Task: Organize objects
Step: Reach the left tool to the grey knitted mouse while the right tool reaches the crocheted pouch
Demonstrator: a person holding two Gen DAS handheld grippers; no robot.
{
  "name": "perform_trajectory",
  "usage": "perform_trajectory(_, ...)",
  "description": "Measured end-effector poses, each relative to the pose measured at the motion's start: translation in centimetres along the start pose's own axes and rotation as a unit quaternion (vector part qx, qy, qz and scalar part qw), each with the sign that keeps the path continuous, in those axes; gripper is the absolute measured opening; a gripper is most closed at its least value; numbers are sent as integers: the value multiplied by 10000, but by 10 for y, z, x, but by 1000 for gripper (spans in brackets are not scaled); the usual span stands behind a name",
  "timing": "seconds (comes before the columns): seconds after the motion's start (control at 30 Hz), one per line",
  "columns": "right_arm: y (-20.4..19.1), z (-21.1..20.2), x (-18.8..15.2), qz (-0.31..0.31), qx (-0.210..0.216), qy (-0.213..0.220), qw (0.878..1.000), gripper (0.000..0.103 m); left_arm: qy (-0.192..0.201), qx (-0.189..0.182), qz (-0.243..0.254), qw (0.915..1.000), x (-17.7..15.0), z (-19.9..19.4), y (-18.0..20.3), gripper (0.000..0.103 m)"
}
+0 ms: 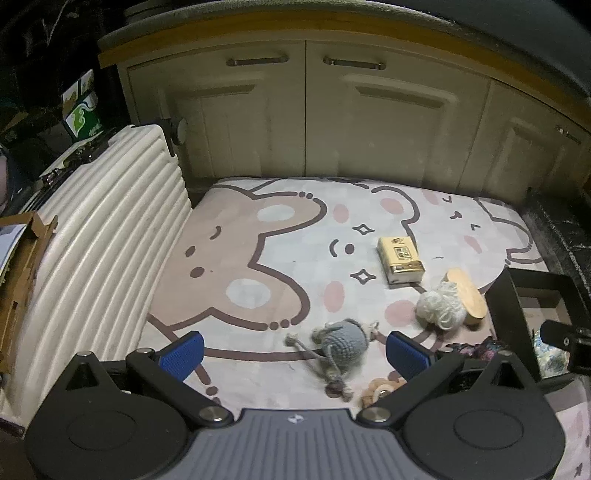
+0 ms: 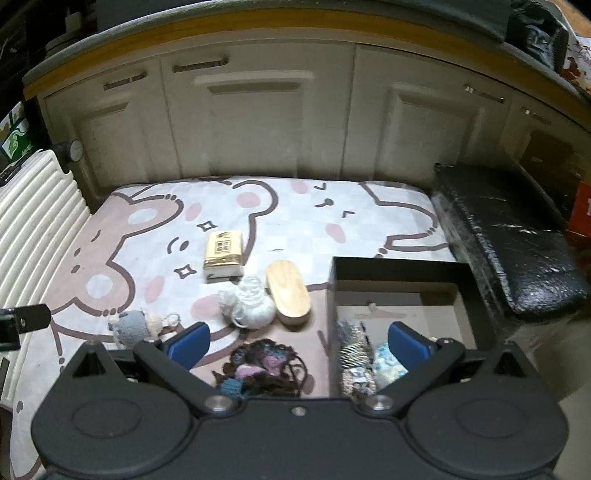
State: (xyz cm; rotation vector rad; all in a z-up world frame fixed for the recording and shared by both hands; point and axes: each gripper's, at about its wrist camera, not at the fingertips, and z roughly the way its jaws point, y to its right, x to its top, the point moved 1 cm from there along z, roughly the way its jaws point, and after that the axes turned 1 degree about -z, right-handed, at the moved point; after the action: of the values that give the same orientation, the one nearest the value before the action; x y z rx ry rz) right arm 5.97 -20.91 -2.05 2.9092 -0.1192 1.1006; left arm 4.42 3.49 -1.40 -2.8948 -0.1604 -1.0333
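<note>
Knitted mouse (image 1: 341,338) lies on the cartoon mat (image 1: 258,236), between the spread jaws of the empty left hand-held gripper (image 1: 295,354). Risk: trailing cords snag. Right hand-held gripper (image 2: 299,345), open and empty, straddles the black box (image 2: 399,266) wall.

Both views dim, indoor light from overhead; mat (image 1: 280,258) evenly lit, soft short shadows only. Corners go near black at 10 and 2 o'clock. Strong fisheye bend: countertop edge (image 2: 258,29) arcs across 12 o'clock. Slight motion blur on gray knit toy (image 1: 341,339); fine detail noisy, colors washed, yellowish.
</note>
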Motion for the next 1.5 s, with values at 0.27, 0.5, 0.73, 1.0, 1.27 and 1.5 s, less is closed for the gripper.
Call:
perform_trajectory(0.27,-5,17,2,259,86,-163,9995,103,176,-96,106,9997,-5,9,-3,103)
perform_trajectory(0.5,-8,34,0,167,112,-332,9992,103,85,-138,199,9997,-4,23,3,103)
perform_trajectory(0.73,-6,44,2,36,21,-388,9992,102,-112,-197,314,9993,-3,41,14,103)
perform_trajectory(1.0,-4,64,2,277,505,-864,9946,87,-330,-390,385,9980,-2,65,23,103)
perform_trajectory(1.27,-16,85,-4,92,729,-1304,9887,82,-475,-343,265,9979,1,85,26,101)
perform_trajectory(1.5,-32,104,-11,-384,704,-1589,9840,81,-644,-485,79,9967,1,102,24,91)
